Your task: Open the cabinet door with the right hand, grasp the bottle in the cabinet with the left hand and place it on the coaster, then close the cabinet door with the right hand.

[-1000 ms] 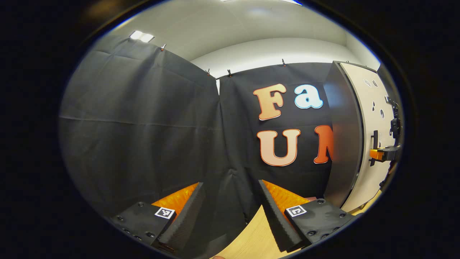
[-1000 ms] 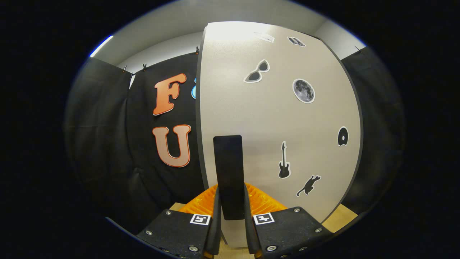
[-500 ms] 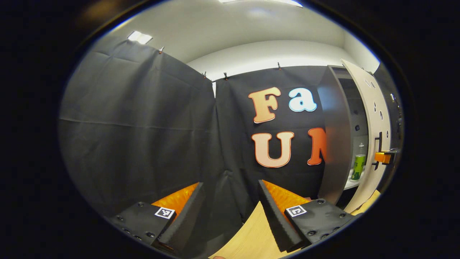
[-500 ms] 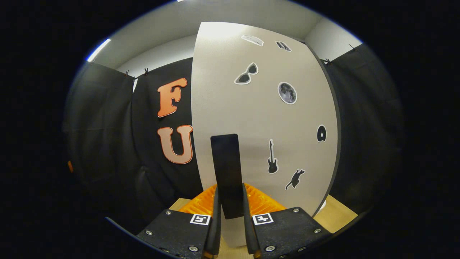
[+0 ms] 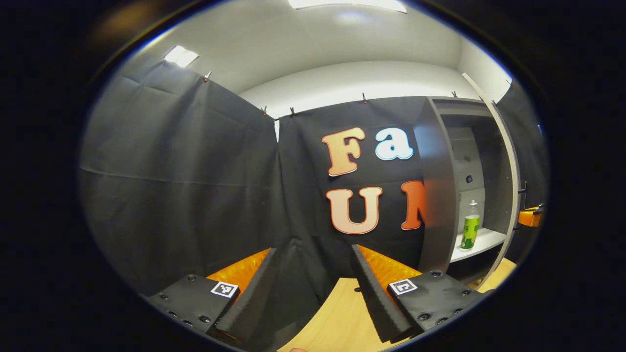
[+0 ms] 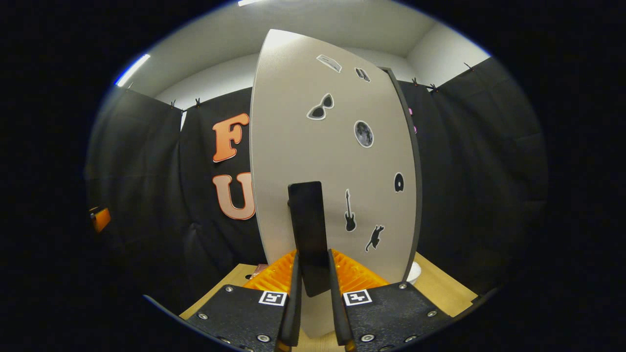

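Observation:
In the left gripper view the cabinet (image 5: 435, 186) stands open at the right. A clear bottle (image 5: 470, 230) with a green label stands upright on its white shelf (image 5: 486, 239). My left gripper (image 5: 313, 288) is open and holds nothing, well short of the cabinet and to its left. The pale cabinet door (image 6: 332, 161), covered in stickers, rises right in front of the right gripper view. My right gripper (image 6: 313, 276) is shut on the door's black upright handle (image 6: 307, 220). In the left gripper view the door (image 5: 508, 176) appears edge-on, with the right gripper (image 5: 530, 216) beyond it.
A wooden table top (image 5: 342, 318) lies below both grippers. Black cloth walls (image 5: 186, 176) close the booth to the left and behind. A small reddish flat thing (image 6: 259, 268) lies on the table left of the door. Something white (image 6: 415, 272) peeks out behind the door's lower right edge.
The right gripper has swung the door wide open by its handle. The cabinet's inside and the bottle have come into the left gripper view. The left gripper stays open.

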`<state>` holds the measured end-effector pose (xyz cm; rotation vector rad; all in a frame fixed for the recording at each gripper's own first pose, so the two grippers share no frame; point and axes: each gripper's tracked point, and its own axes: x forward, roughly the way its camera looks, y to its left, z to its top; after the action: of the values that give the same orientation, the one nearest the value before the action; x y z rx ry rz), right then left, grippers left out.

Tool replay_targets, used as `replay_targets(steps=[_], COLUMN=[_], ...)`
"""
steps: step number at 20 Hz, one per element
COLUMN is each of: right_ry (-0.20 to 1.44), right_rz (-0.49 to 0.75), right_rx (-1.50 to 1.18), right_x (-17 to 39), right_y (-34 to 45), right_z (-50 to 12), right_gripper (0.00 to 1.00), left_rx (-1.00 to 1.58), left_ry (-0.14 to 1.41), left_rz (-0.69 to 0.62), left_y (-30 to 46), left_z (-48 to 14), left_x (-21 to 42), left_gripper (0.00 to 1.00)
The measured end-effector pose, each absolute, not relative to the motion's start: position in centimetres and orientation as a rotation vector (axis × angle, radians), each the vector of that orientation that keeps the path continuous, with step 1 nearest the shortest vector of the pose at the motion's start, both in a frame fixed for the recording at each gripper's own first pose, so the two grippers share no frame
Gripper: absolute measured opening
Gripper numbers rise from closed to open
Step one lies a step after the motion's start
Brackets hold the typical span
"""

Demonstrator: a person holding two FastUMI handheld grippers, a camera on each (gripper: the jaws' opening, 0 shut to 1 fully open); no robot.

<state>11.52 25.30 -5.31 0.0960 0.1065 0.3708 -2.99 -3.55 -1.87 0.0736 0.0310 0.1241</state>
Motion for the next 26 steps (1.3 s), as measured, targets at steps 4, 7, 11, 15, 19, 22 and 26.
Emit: replay_targets(steps=[4,7,11,15,19,22,26], right_ry=[0.102,0.108,0.107,0.111,0.11,0.107,0.104], right_rz=[0.333,0.303,0.289,0.245,0.186,0.153,0.147], right_rx=[0.104,0.108,0.117,0.116,0.106,0.099,0.099], right_x=[11.3,11.0,10.3,10.3,10.5,10.6,10.7], right_y=[24.1,23.3,22.2,21.0,19.9,18.8,18.2], right_z=[-5.1,-5.2,-5.2,-5.3,-5.4,-5.4,-5.4], right_gripper=[0.28,0.28,0.1,0.06,0.04,0.04,0.04], left_rx=[0.059,0.052,0.032,0.044,0.022,0.02,0.032], left_ry=[0.034,0.034,0.05,0.047,0.049,0.062,0.072], left_rz=[0.053,-0.001,-0.081,-0.121,-0.149,-0.168,-0.186], left_y=[-6.8,-9.5,-13.2,-15.0,-16.6,-17.7,-19.0], left_z=[-2.2,-2.5,-3.5,-3.5,-3.8,-4.4,-5.0], left_x=[-1.5,0.0,1.0,1.7,2.2,2.6,2.8], left_gripper=[0.97,0.97,0.97,0.97,0.97,0.96,0.97])
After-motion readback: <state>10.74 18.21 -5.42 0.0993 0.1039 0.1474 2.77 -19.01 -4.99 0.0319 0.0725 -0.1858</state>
